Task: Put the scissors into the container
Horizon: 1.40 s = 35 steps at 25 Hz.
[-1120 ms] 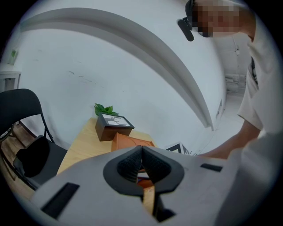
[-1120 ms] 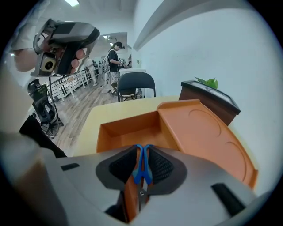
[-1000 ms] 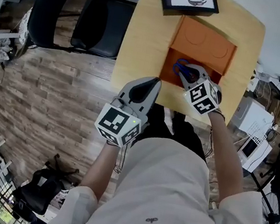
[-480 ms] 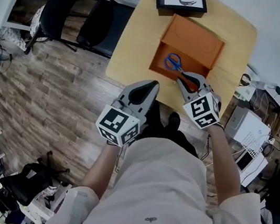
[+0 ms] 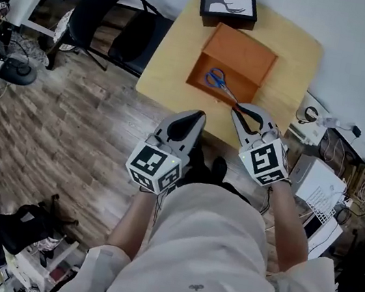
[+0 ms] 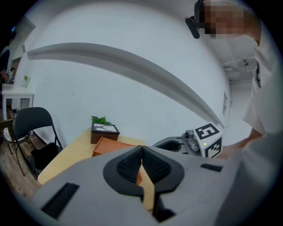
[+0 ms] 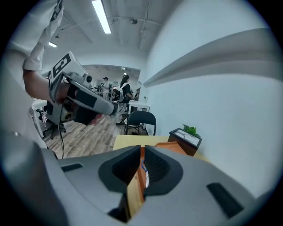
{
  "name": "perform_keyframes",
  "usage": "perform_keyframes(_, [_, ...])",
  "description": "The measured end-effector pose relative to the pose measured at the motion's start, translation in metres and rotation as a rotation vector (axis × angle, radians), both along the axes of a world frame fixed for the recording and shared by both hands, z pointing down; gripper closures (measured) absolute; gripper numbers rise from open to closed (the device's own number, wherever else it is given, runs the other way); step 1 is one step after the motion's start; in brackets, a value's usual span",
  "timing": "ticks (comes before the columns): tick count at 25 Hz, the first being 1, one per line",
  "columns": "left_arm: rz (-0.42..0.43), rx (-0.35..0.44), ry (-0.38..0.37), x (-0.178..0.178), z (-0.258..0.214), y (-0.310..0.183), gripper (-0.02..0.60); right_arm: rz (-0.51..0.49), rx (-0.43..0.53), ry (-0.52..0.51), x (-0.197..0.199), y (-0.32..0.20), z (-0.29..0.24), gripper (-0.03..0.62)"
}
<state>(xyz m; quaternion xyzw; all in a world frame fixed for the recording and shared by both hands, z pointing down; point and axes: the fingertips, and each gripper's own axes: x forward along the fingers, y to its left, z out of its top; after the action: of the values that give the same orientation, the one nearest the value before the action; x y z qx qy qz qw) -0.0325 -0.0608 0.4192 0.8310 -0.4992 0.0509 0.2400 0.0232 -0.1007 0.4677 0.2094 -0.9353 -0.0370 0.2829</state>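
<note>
Blue-handled scissors (image 5: 215,80) lie in orange container (image 5: 243,51). Left gripper (image 5: 196,116) and right gripper (image 5: 237,108) are off it, fingers pressed together, empty. Risk: blades near the rim, so a bump could tip them out.

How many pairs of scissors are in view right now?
1. The blue-handled scissors lie inside the open orange container on the wooden table, just beyond the right gripper. No other pair shows in any view.

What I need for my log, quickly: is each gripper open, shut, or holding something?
Left gripper: jaws closed, holding nothing.
Right gripper: jaws closed, holding nothing; the scissors lie in the container.
</note>
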Motion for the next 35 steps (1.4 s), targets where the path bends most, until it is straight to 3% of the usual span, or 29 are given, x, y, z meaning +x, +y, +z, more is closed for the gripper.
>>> perform_keyframes(6, [-0.031, 0.038, -0.019, 0.027, -0.018, 0.026, 0.574, -0.017, 0.081, -0.075, 0.024, 0.024, -0.050, 0.576])
perform_keyframes(15, [-0.083, 0.102, -0.048, 0.052, -0.048, 0.055, 0.574, 0.016, 0.119, -0.208, 0.061, 0.048, -0.106, 0.595])
perform_keyframes(25, [-0.135, 0.167, -0.077, 0.059, -0.081, 0.076, 0.574, -0.008, 0.164, -0.253, 0.077, 0.071, -0.137, 0.595])
perform_keyframes(35, [-0.155, 0.180, -0.095, 0.048, -0.093, 0.091, 0.574, 0.028, 0.150, -0.320, 0.078, 0.078, -0.152, 0.595])
